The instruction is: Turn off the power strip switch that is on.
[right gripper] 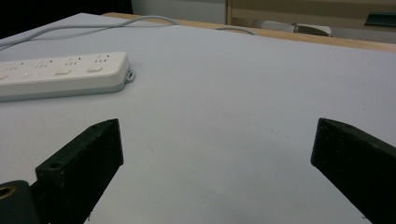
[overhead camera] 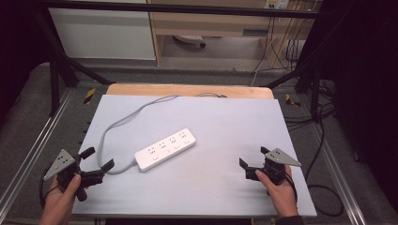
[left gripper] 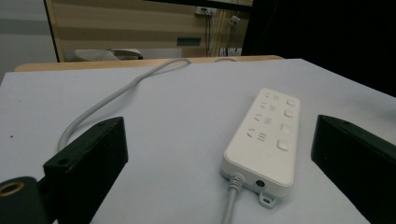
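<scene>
At the near edge of the table (overhead camera: 197, 197), two hand-held grippers are seen in the high view, one close to each near corner. The left gripper (overhead camera: 99, 159) is held in the left hand (overhead camera: 61, 199) by the near left corner, its grey three-cornered plate turned outward over the table's left edge; its jaws are spread wide and nothing is gripped between them. In the left gripper view the two black jaws are seen rising at either side of the frame, with bare table surface and the near end of the power strip (left gripper: 264, 137) lying beyond the gap, clear of both jaws. The right gripper (overhead camera: 253, 162) is held in the right hand (overhead camera: 280, 192) near the near right corner, and its jaws are likewise released and stand wide apart, with only bare table surface between them in the right gripper view. The white power strip (overhead camera: 165, 149) is laid flat a little left of the table's middle, set slantwise, its cabled end turned toward the near left corner and its other end toward the far right. It is placed just beyond the left gripper and well apart from the right one. Its grey cord (overhead camera: 123, 123) is led out of the near end, looped back toward the left edge, and then carried across the surface to the far edge, where it is passed over the wooden board (overhead camera: 187, 90) showing beyond the table's grey surface.
</scene>
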Demonstrator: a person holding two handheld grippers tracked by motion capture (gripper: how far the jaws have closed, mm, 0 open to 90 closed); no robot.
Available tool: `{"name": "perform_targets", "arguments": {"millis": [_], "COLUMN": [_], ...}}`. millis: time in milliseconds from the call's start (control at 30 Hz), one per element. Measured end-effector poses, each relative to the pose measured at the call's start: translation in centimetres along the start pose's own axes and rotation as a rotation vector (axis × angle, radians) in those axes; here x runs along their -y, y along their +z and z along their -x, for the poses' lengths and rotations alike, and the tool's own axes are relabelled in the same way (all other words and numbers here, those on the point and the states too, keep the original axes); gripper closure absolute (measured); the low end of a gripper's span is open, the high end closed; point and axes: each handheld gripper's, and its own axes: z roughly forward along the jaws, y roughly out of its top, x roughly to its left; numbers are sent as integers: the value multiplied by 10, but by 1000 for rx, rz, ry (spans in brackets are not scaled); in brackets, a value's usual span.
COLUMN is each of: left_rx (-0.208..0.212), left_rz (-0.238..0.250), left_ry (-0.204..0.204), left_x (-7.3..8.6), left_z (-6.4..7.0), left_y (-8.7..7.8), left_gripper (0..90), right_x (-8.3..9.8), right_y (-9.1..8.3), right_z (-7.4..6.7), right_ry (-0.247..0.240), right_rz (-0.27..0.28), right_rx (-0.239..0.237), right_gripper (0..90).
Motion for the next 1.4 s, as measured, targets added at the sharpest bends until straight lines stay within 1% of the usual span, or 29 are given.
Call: {"name": "perform_targets", "arguments": {"millis": [333, 567, 700, 1100, 1200, 1400], "left_rx": [-1, -1, -3, -8, -7, -6], "left_rz": [-4, -10, -12, -21, -21, -19], "left_ry": [0, 2, -5, -9, -9, -10], "left_x": [0, 1, 1, 2, 2, 2], "left_z": [0, 0, 0, -1, -1, -1], "left_y": [0, 1, 1, 2, 2, 2], "left_gripper": [40, 40, 40, 40, 39, 40], "right_x": [-3, -7, -10, -25, -32, -41], "right_y": [-1, -3, -2, 0, 4, 12], "right_z": [-2, -5, -7, -12, -17, -25], "right_ry": [11, 26, 35, 18, 11, -4], "right_rz": [7, 23, 26, 24, 27, 21], "right_rx": [5, 8, 13, 13, 4, -15], "right_gripper": [29, 28, 29, 29, 31, 29]}}
